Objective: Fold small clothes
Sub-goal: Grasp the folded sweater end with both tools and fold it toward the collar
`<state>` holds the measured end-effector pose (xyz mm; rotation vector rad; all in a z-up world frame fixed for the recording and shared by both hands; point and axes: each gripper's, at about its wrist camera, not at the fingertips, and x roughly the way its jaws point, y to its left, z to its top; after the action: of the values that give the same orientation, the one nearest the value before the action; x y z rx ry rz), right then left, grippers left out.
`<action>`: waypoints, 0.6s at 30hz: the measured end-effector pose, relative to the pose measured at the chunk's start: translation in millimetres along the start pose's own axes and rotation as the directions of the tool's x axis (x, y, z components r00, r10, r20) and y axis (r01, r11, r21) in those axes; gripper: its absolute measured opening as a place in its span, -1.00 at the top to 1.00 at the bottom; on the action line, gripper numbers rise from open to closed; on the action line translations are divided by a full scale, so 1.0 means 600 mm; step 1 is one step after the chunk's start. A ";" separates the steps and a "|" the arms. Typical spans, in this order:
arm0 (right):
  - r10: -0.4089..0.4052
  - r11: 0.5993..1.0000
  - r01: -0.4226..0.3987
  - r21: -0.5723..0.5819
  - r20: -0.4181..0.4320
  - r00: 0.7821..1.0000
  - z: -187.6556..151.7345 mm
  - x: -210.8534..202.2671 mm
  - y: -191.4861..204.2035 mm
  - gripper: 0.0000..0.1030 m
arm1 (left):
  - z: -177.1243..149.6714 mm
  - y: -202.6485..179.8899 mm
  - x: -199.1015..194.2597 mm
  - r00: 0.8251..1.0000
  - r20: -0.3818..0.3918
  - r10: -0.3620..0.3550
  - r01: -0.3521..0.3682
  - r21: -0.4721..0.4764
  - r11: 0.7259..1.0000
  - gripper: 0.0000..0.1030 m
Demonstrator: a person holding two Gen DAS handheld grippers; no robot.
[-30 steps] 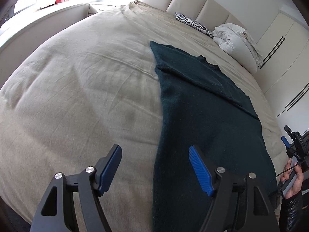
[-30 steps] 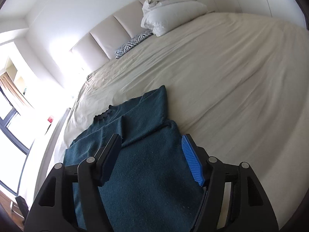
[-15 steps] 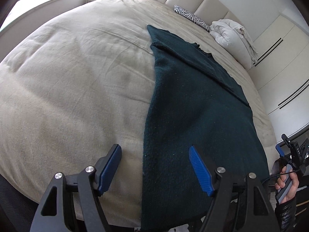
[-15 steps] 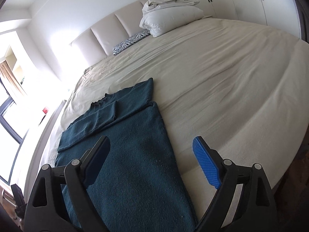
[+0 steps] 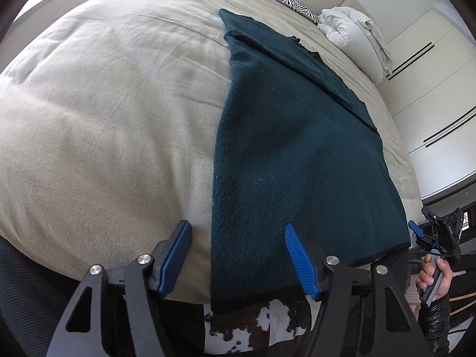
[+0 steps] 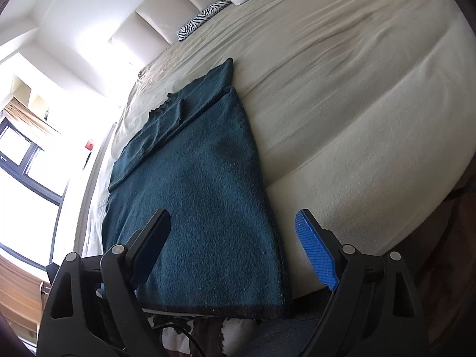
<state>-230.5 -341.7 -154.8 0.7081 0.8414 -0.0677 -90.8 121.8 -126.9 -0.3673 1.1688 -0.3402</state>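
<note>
A dark teal knit garment (image 5: 291, 154) lies flat on the beige bed (image 5: 113, 113), its sleeves folded in across the far part and its hem hanging over the near bed edge. It also shows in the right wrist view (image 6: 199, 196). My left gripper (image 5: 238, 255) is open and empty, just short of the hem's left corner. My right gripper (image 6: 235, 250) is open and empty, just short of the hem's right corner. The right gripper also shows at the far right of the left wrist view (image 5: 437, 238), held by a hand.
A white pillow and folded duvet (image 5: 354, 35) and a zebra-print pillow (image 5: 285, 0) lie by the padded headboard. White wardrobes (image 5: 434, 89) stand on the right. A window (image 6: 26, 160) is on the left. A black-and-white patterned surface (image 5: 255, 324) lies below the bed edge.
Both grippers have pulled back toward the near bed edge. The right gripper's jaws have opened wider. The garment lies flat and has not moved.
</note>
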 end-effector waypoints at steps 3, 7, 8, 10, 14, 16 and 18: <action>-0.013 1.000 0.014 0.016 -0.036 0.999 -0.009 -0.002 -0.013 -0.62 | -0.004 0.001 0.003 1.000 -0.022 -0.011 0.011 -0.011 1.000 -0.23; -0.009 0.998 0.015 0.067 -0.088 0.996 -0.013 -0.012 -0.034 -0.54 | -0.006 0.004 0.009 0.998 -0.053 -0.031 0.029 -0.040 0.999 0.22; -0.006 0.997 0.014 0.074 -0.103 0.995 -0.015 -0.013 -0.036 -0.54 | -0.006 0.005 0.011 0.998 -0.056 -0.025 0.022 -0.042 0.999 0.31; -0.013 0.997 0.025 0.076 -0.146 0.989 -0.018 -0.013 -0.038 -0.54 | -0.006 0.005 0.013 0.998 -0.065 -0.019 0.017 -0.039 0.999 0.40; -0.033 0.996 0.049 0.073 -0.208 0.978 -0.030 -0.006 -0.038 -0.48 | -0.009 0.004 0.014 0.997 -0.079 -0.024 0.021 -0.036 0.999 0.47; -0.018 0.996 0.037 0.086 -0.208 0.978 -0.030 -0.006 -0.041 -0.47 | -0.008 0.007 0.015 0.996 -0.081 -0.030 0.026 -0.042 0.999 0.46; -0.009 0.994 0.033 0.104 -0.222 0.975 -0.031 -0.001 -0.045 -0.35 | -0.009 0.010 0.017 0.995 -0.086 -0.040 0.035 -0.061 0.998 0.43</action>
<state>-251.9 -351.6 -177.9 0.8178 1.0648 -0.0538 -91.8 122.4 -139.8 -0.4300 1.2605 -0.3579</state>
